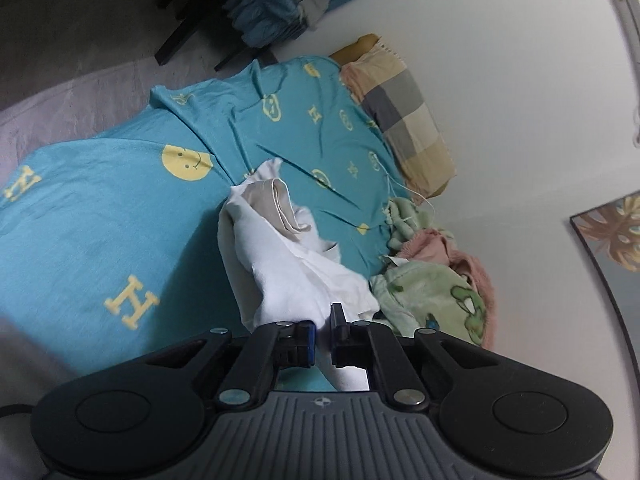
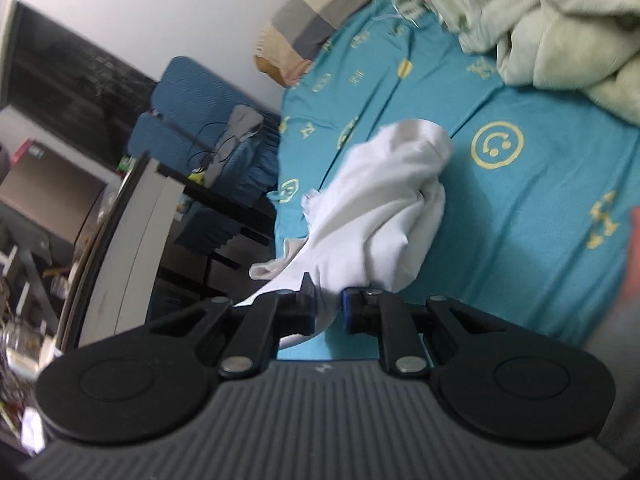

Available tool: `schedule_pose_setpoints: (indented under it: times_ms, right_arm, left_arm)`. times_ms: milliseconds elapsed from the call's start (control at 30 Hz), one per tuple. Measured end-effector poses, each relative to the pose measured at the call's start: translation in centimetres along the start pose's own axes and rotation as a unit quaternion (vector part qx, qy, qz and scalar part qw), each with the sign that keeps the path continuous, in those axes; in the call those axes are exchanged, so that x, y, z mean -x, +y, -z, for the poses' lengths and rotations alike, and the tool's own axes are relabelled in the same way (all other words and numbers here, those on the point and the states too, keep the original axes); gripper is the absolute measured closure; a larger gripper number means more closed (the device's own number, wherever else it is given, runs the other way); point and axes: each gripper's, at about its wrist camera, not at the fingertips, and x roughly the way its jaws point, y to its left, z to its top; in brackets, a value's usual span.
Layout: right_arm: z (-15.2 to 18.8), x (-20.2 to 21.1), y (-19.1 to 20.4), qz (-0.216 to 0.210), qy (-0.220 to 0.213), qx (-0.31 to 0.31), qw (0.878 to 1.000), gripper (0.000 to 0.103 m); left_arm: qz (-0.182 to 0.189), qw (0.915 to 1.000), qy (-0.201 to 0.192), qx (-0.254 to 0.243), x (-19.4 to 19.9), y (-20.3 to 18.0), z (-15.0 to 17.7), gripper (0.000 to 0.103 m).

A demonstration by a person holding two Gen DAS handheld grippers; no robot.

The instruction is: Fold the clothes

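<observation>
A crumpled white garment lies bunched on the bed, over its teal sheet printed with yellow smileys and letters. The left gripper has its fingers closed on one edge of the garment, white cloth pinched between them. The right gripper grips another edge the same way. Beyond the garment, a green and pink blanket sits heaped, with a checked pillow farther along against the wall.

White garment in right tongs
</observation>
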Motion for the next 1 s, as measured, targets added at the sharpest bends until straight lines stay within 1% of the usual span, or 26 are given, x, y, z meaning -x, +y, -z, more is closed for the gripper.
schedule_pose_setpoints:
  times_ms: [67, 200, 267, 333, 467, 567, 667, 767, 867, 933, 1000]
  right_arm:
    - [1.1, 2.2, 0.1, -0.002, 0.002, 0.006, 1.0, 0.087]
    - [1.8, 4.5, 0.1, -0.006, 0.004, 0.007, 1.0, 0.087]
    - [0.9, 4.3, 0.3, -0.007, 0.002, 0.0, 1.0, 0.087]
    - [-0.5, 3.4, 0.8, -0.008, -0.001, -0.005, 1.0, 0.087]
    - [-3.9, -0.3, 1.4, 0.002, 0.0, -0.024, 1.0, 0.087]
    - [-6.4, -4.3, 1.2, 0.017, 0.009, -0.038, 0.999, 0.087]
    - [-8.4, -8.7, 0.4, 0.036, 0.02, -0.049, 0.998, 0.087]
    - [-9.7, -13.1, -1.4, 0.059, 0.033, -0.053, 0.996, 0.086]
    - [-10.4, -17.3, -3.9, 0.083, 0.052, -0.066, 0.993, 0.086]
    - [-10.7, -19.8, -5.7, 0.098, 0.068, -0.072, 0.99, 0.086]
    - [-10.7, -21.6, -7.0, 0.105, 0.083, -0.081, 0.988, 0.086]
  left_arm:
    - [0.001, 0.9999, -0.006, -0.011, 1.8, -1.2, 0.6, 0.096]
    - [0.006, 1.0, -0.001, -0.007, 2.1, -2.0, 0.2, 0.096]
    - [0.009, 1.0, 0.001, -0.004, 2.3, -2.3, 0.0, 0.096]
    - [0.01, 0.9999, 0.002, 0.0, 1.0, -2.9, -1.2, 0.096]
    - [0.0, 1.0, 0.003, -0.002, -4.0, -4.0, -4.9, 0.095]
    - [-0.021, 0.9997, 0.006, -0.01, -8.8, -4.2, -7.6, 0.095]
    - [-0.04, 0.9987, 0.018, -0.025, -14.0, -3.6, -10.1, 0.094]
    - [-0.056, 0.9967, 0.037, -0.045, -19.4, -2.1, -12.0, 0.093]
    - [-0.065, 0.9937, 0.06, -0.068, -24.1, -0.4, -13.2, 0.092]
    - [-0.073, 0.9903, 0.072, -0.094, -26.6, 0.6, -13.9, 0.091]
    - [-0.08, 0.9869, 0.079, -0.116, -28.1, 1.5, -14.0, 0.091]
